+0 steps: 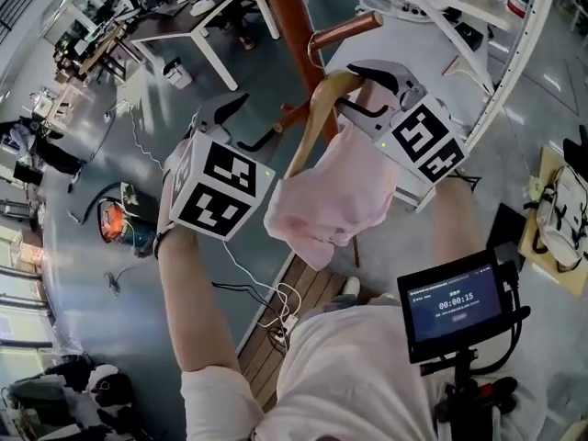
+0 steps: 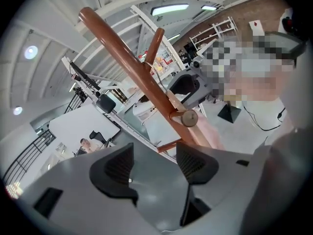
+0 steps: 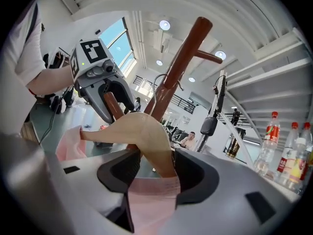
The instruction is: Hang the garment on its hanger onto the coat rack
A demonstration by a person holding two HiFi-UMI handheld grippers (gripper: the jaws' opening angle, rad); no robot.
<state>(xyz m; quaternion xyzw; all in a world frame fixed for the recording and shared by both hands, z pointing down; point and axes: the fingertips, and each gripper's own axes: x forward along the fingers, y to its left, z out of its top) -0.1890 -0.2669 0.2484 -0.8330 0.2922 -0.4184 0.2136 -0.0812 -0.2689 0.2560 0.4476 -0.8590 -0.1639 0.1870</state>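
Right gripper view: right gripper (image 3: 155,173) jaws slack, not clamped, with the wooden hanger (image 3: 142,136) arm and pink garment (image 3: 151,204) between them, just in front of the coat rack (image 3: 182,58) pole. Only the left gripper view shows the left gripper (image 2: 154,165) released, its 2 jaws empty, the pole beyond.

There are two grey hand-held grippers, the left (image 2: 154,163) and the right (image 3: 156,168), one pale pink fabric garment (image 1: 335,191), one curved light wooden hanger (image 3: 142,131), one reddish-brown wooden coat rack (image 1: 294,26), one small black timer screen (image 1: 455,306) and three red-capped clear plastic bottles (image 3: 270,148).
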